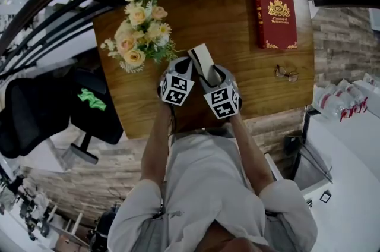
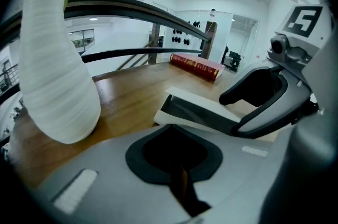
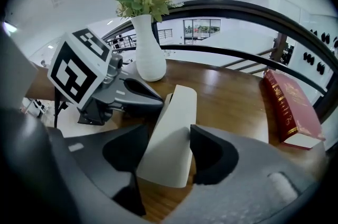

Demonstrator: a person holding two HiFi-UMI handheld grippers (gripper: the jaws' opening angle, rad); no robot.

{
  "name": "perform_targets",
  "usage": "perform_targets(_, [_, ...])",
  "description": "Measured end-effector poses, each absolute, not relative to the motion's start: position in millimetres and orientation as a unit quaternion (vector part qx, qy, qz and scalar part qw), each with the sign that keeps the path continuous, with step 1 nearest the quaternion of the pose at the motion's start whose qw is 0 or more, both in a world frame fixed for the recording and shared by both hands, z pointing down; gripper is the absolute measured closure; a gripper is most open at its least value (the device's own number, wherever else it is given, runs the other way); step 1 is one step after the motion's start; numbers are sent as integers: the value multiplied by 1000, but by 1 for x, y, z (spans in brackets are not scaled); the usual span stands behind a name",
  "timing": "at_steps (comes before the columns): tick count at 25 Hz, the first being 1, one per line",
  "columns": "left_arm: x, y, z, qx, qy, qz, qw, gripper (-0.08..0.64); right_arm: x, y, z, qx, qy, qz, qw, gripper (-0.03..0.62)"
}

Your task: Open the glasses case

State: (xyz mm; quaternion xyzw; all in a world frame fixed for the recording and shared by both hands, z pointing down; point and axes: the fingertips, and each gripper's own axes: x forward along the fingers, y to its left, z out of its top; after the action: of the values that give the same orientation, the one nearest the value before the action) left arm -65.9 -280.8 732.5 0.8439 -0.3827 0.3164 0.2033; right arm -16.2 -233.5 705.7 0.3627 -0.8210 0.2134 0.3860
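Note:
A white glasses case (image 1: 202, 60) lies on the wooden table (image 1: 261, 84), just in front of me. In the left gripper view the case (image 2: 200, 104) shows a dark gap under its lid. My right gripper (image 3: 169, 143) straddles the near end of the case (image 3: 174, 128), and both dark pads touch its sides. From the left its fingers (image 2: 253, 106) reach over the lid. My left gripper (image 2: 177, 138) is shut with nothing between its pads. Its tip (image 3: 150, 99) rests beside the case's left edge.
A white vase of flowers (image 1: 139, 34) stands to the left, close to the left gripper (image 1: 185, 66). A red book (image 1: 275, 16) lies at the far right, with a pair of eyeglasses (image 1: 287, 73) nearer. A black railing (image 3: 253, 17) runs behind the table. A black chair (image 1: 53, 108) stands at its left.

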Motion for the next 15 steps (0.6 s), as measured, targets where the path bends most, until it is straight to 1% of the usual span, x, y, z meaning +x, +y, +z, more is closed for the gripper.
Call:
perform_targets(5, [-68,-282,732,843,-384,318,200,540,-11,-234,696,372,-823,213,373,414])
perform_targets(8, [-67,-282,733,845,-384,315,198,540,-6,-235,694,379,-821,212,371,446])
perform_targets(15, [-69,-280,734,842,-384,319,204,540,11,-239,692,399,-810,218,370,479])
